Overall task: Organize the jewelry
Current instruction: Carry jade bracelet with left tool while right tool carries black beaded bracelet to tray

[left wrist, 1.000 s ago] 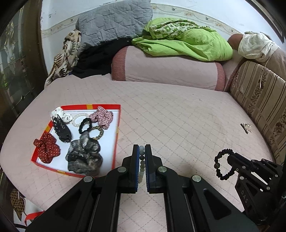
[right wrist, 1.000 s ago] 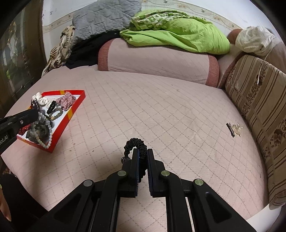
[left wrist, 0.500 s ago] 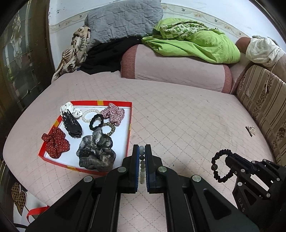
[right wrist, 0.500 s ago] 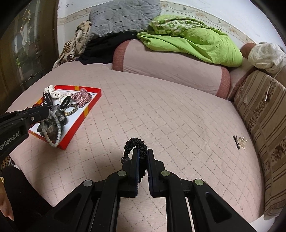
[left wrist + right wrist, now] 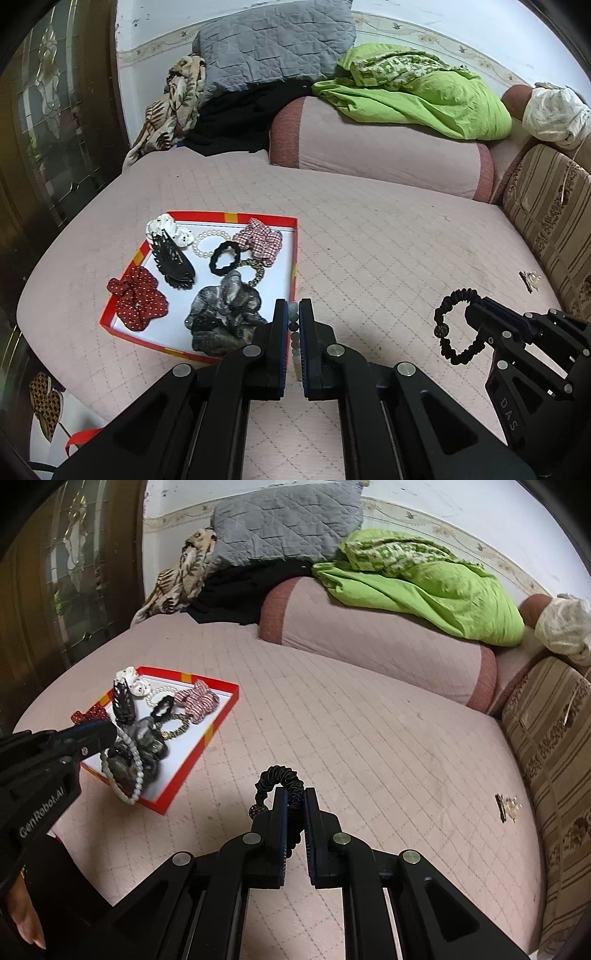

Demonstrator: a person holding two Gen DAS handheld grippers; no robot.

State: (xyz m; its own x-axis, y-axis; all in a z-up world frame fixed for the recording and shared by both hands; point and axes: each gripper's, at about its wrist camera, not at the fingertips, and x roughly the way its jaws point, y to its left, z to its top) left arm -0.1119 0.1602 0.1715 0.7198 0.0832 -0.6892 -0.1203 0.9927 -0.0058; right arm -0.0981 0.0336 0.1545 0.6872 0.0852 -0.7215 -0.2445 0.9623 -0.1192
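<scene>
A red-rimmed tray (image 5: 294, 258) (image 5: 221, 716) lies on the pink bed at left, holding scrunchies, a black claw clip (image 5: 171, 260), a pearl bracelet (image 5: 207, 243) and a black hair tie (image 5: 225, 256). My left gripper (image 5: 293, 317) is shut on a pale bead bracelet (image 5: 294, 332), which hangs over the tray's near corner in the right wrist view (image 5: 129, 771). My right gripper (image 5: 294, 801) is shut on a black coiled hair tie (image 5: 279, 775), held above the bed right of the tray, also in the left wrist view (image 5: 456, 325).
A small dark clip with a sparkly piece (image 5: 528, 280) (image 5: 506, 806) lies on the bed near the striped cushion (image 5: 546, 214). A pink bolster (image 5: 376, 155), green cloth (image 5: 417, 92) and grey pillow (image 5: 273, 44) line the back.
Both grippers have moved left toward the tray, still holding their items. The tray now sits closer and more central in both views.
</scene>
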